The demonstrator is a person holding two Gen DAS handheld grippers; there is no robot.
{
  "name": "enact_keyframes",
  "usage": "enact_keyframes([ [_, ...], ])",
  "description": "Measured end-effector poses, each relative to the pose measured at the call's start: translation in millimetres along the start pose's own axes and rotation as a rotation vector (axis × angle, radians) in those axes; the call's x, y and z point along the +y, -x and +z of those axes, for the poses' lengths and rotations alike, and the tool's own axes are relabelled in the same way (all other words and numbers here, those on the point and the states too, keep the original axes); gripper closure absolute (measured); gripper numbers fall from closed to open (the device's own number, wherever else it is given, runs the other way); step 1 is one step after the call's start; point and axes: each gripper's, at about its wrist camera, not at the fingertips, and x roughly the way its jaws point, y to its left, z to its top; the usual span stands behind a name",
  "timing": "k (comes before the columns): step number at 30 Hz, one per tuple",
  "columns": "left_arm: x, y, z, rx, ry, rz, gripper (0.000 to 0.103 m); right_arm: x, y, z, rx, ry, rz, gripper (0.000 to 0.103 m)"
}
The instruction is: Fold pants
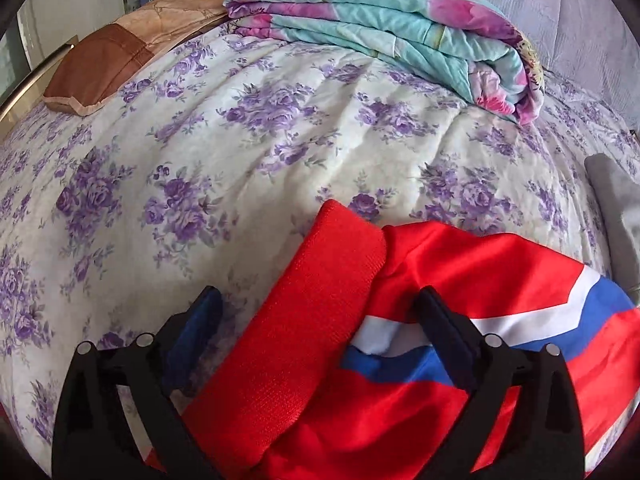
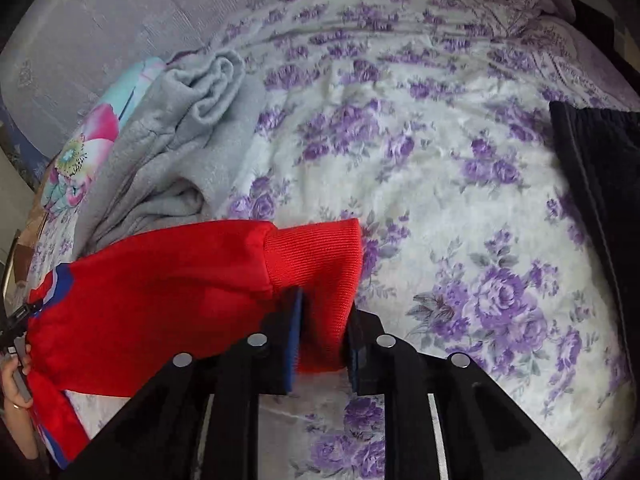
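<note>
The red pants (image 1: 420, 360) lie on the bed, spread over its flowered sheet (image 1: 240, 140) near the edge closest to both cameras. They are shiny red cloth with a white and blue band across them and ribbed red cuffs. In the left wrist view one ribbed cuff (image 1: 312, 312) lies slanted across the lower middle of the picture, lapping onto the banded part of the cloth.

The left gripper (image 1: 320, 320) stands with its jaws spread wide; the cuff lies between them, and neither pad presses on it. Its right finger stands over the white and blue band.

In the right wrist view the other ribbed cuff (image 2: 320, 276) sits between the blue pads of the right gripper (image 2: 322, 336), which is clamped on it; the cloth bunches where the pads pinch. From there the red leg runs toward the left edge of that picture, where a hand (image 2: 14, 380) with a ring shows at the border.

Beyond the pants, a crumpled grey garment (image 2: 176, 152) lies on the sheet, touching the red cloth's far side in the right wrist view. A folded teal and pink floral quilt (image 1: 400, 40) rests toward the far edge of the bed. A brown and tan pillow (image 1: 132, 44) lies near the far left corner in the left wrist view. A black garment (image 2: 600, 184) lies at the right edge of the bed in the right wrist view.
</note>
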Motion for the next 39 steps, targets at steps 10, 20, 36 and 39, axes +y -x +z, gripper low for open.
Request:
enact_keyframes([
  [10,62,114,-62,-0.056,0.051,-0.174,0.008,-27,151,-102,-0.047,-0.049,0.129,0.022],
  [20,86,103,-153,-0.02,0.102,-0.192,0.008,13,146,-220,0.056,0.044,0.215,0.073],
  [36,64,124,-186,-0.001,0.034,-0.175,0.067,-39,166,-222,0.078,-0.002,0.096,0.068],
  [39,79,146,-183,-0.013,0.06,-0.151,0.043,-33,194,-208,-0.046,0.035,-0.046,0.057],
])
